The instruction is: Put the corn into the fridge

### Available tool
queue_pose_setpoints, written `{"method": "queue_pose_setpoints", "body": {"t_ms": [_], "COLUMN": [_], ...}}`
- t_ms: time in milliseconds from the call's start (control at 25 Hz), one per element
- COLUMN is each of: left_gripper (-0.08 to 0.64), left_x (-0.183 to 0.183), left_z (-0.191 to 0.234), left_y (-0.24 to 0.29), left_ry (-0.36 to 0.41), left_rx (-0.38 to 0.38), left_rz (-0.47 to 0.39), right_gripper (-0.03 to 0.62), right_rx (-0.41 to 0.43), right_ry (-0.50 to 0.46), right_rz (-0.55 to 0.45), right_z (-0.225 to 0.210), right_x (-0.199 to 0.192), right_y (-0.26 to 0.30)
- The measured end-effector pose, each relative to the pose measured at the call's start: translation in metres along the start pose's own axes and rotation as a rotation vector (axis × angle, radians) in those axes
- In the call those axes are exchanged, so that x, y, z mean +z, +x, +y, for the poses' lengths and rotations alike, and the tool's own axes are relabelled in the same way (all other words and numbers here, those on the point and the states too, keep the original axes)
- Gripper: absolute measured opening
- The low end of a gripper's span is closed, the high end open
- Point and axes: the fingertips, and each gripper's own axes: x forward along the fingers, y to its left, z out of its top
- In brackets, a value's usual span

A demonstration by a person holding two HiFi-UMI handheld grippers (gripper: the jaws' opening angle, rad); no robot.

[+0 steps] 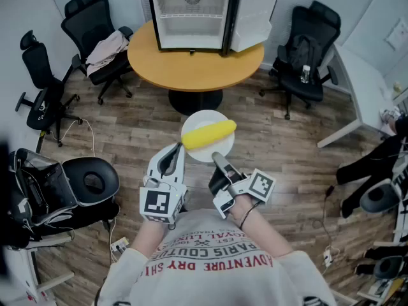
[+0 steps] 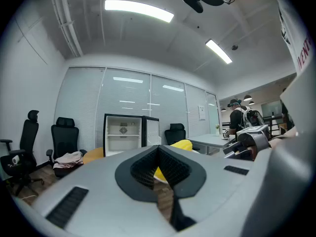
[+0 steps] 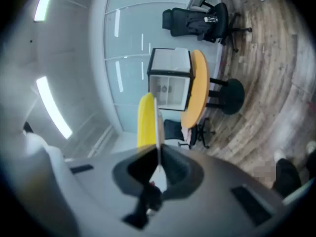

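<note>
Overhead, a yellow corn [image 1: 209, 134] lies on a white plate [image 1: 204, 115], its long axis running left to right, with the right end angled slightly farther away. The right gripper [image 1: 217, 158] is clamped on the plate's near rim, just nearer than the corn. The left gripper [image 1: 176, 152], jaws together, sits at the plate's near-left edge, beside the corn's left end. The open fridge [image 1: 191, 18] stands well beyond, on a round table [image 1: 191, 69]

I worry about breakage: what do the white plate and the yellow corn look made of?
Round white plate: smooth, matte, thin rim seen edge-on; plastic or ceramic, can't tell. Yellow corn cob: uniform smooth yellow, no kernels visible; likely plastic toy.
</note>
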Motion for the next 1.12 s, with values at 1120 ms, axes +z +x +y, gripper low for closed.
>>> {"method": "queue_pose_setpoints", "body": {"t_ms": [1120], "left_gripper": [0.026], "left_x": [-0.023], "left_z": [0.046], "left_y": [0.066], "left_ry": [-0.022], "left_rx": [-0.045], "left_rz": [0.027], "right_gripper": [0.038], "right_rx": [-0.040], "right_ry": [0.012], "right_rz": [-0.030], "right_z": [-0.016], "right_x": [0.042], "right_y": [0.065]}}
